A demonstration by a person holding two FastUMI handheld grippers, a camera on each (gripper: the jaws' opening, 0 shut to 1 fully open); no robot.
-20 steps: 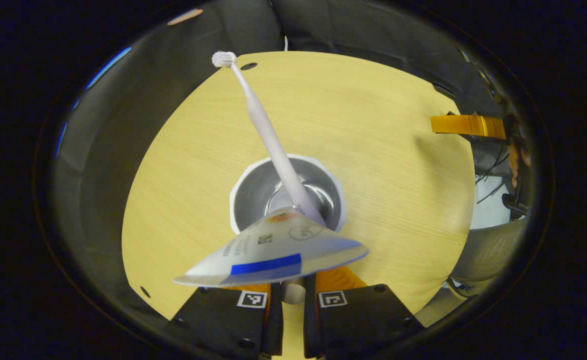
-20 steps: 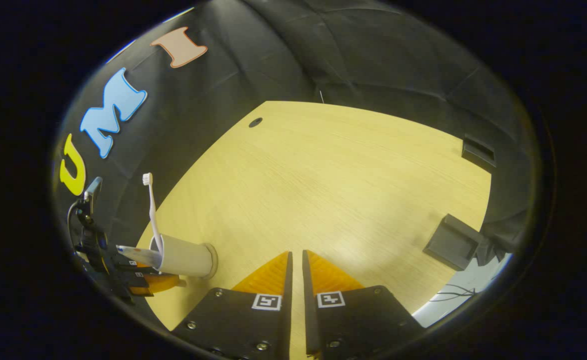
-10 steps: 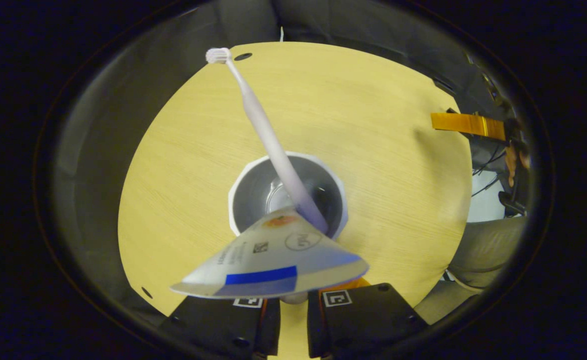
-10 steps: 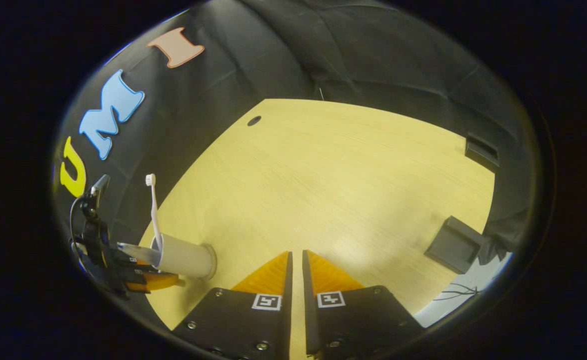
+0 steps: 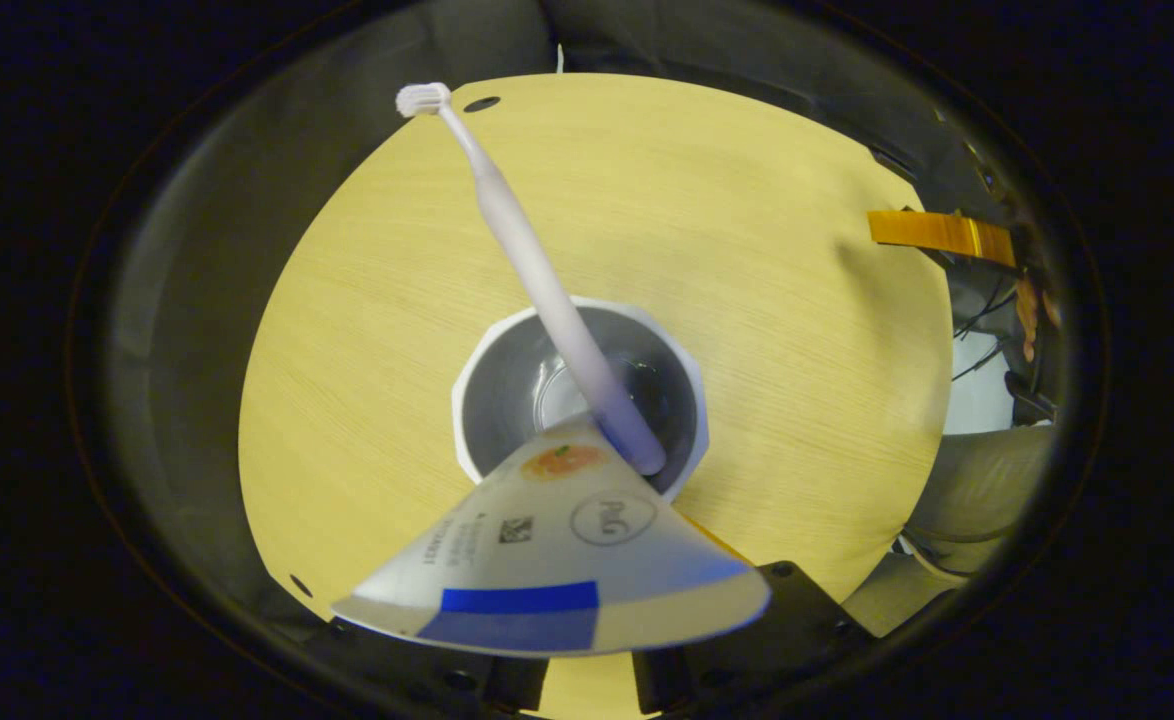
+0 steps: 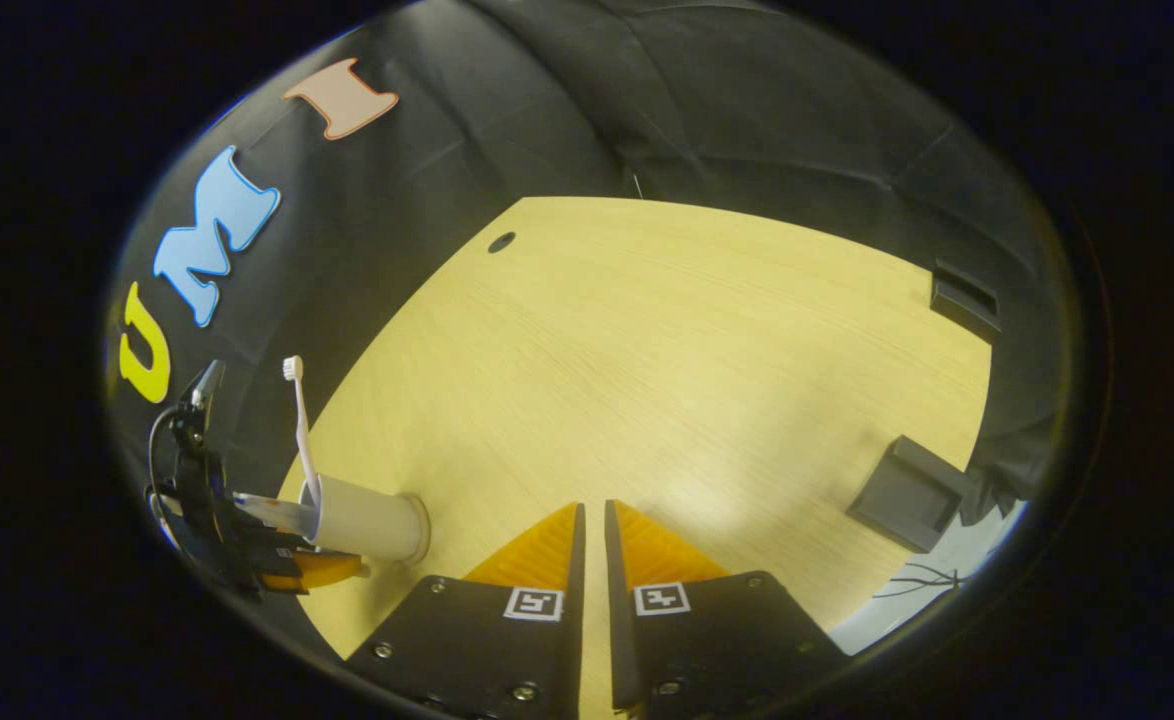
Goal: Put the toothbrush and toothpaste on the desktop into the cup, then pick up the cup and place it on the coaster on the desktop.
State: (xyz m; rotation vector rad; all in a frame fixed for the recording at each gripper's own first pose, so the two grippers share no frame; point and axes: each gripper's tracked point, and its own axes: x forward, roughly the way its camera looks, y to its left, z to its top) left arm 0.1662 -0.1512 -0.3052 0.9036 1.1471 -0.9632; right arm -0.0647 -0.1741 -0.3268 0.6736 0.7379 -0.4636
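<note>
From the left gripper [image 5: 587,690] we look down into the cup [image 5: 579,395], toothbrush [image 5: 527,250] leaning inside, toothpaste [image 5: 557,560] hiding its jaws, grip unclear; right gripper [image 6: 592,520], nearly closed, empty, hangs over the desk [image 6: 687,350].

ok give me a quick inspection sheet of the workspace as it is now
surface: wooden desktop
job's things: white cup on the desktop; toothbrush in it, head up; toothpaste tube leaning in, crimped end out; black square pad, maybe the coaster, apart from the cup
clutter: black block at the far edge
grippers: right claw shut, empty; left claw by the tube, opening hidden
cables: loose wires past the desktop edge
surroundings: black cloth wall
</note>
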